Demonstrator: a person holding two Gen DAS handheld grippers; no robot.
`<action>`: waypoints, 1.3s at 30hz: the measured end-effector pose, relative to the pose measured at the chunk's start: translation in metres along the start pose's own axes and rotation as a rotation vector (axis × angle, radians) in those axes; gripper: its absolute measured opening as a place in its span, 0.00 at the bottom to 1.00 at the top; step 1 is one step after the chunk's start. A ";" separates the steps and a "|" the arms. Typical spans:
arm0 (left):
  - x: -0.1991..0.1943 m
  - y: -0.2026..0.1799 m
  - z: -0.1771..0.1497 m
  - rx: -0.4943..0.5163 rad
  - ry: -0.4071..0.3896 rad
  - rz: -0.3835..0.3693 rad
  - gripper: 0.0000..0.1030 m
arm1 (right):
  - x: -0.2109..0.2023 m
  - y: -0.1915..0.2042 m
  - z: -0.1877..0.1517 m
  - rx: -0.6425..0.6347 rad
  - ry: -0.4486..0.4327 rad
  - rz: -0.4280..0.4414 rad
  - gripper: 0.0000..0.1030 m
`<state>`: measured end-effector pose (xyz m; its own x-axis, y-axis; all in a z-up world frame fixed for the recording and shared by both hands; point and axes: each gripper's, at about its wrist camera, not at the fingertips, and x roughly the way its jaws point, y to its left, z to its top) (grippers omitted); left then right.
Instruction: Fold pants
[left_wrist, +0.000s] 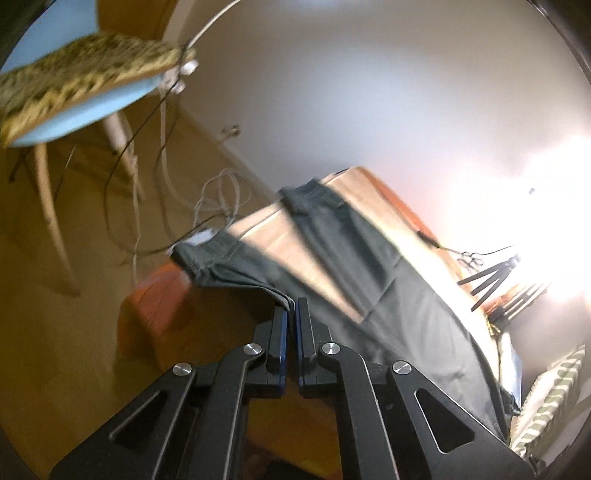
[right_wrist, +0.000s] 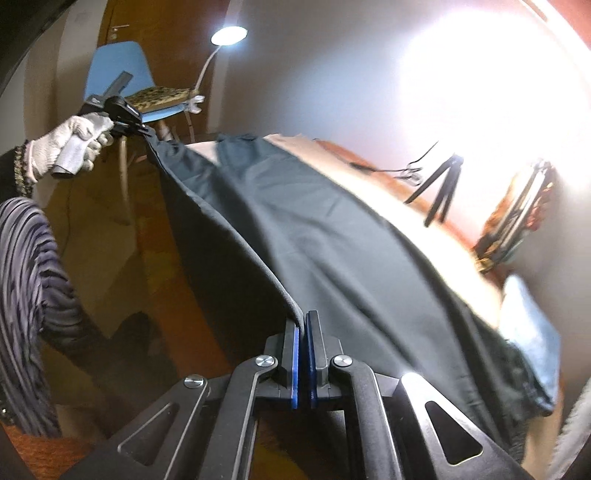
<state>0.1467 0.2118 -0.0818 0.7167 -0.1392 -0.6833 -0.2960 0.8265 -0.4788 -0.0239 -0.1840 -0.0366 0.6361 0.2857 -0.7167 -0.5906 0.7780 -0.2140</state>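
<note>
The dark grey-green cotton pants (right_wrist: 332, 236) lie spread across the pale wooden table (left_wrist: 295, 236), smooth but for faint creases, 1 edge lifted clear of the tabletop and stretched taut between both tools; the left gripper (left_wrist: 291, 306) has its jaws pinched on that edge near the gathered waistband; the right gripper (right_wrist: 301, 321) is clamped likewise on the same edge; a white-gloved hand (right_wrist: 74, 144) grasps the left tool; behind stands a blue chair (right_wrist: 118, 66) with a leopard-print cushion (right_wrist: 159, 98).

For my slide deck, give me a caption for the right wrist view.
Both tongs, right and left, pinch one edge of dark pants draped over a table.
</note>
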 end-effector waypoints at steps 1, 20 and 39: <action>0.000 -0.004 0.004 0.003 -0.006 -0.008 0.02 | 0.001 -0.006 0.006 -0.004 -0.003 -0.022 0.00; 0.133 -0.123 0.073 0.185 0.025 0.028 0.02 | 0.096 -0.127 0.088 0.019 0.074 -0.238 0.00; 0.224 -0.147 0.100 0.266 0.132 0.116 0.15 | 0.220 -0.179 0.073 0.052 0.300 -0.245 0.00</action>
<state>0.4138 0.1136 -0.1100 0.5946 -0.0907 -0.7989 -0.1827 0.9524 -0.2441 0.2582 -0.2194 -0.1075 0.5771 -0.0825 -0.8125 -0.4080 0.8327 -0.3744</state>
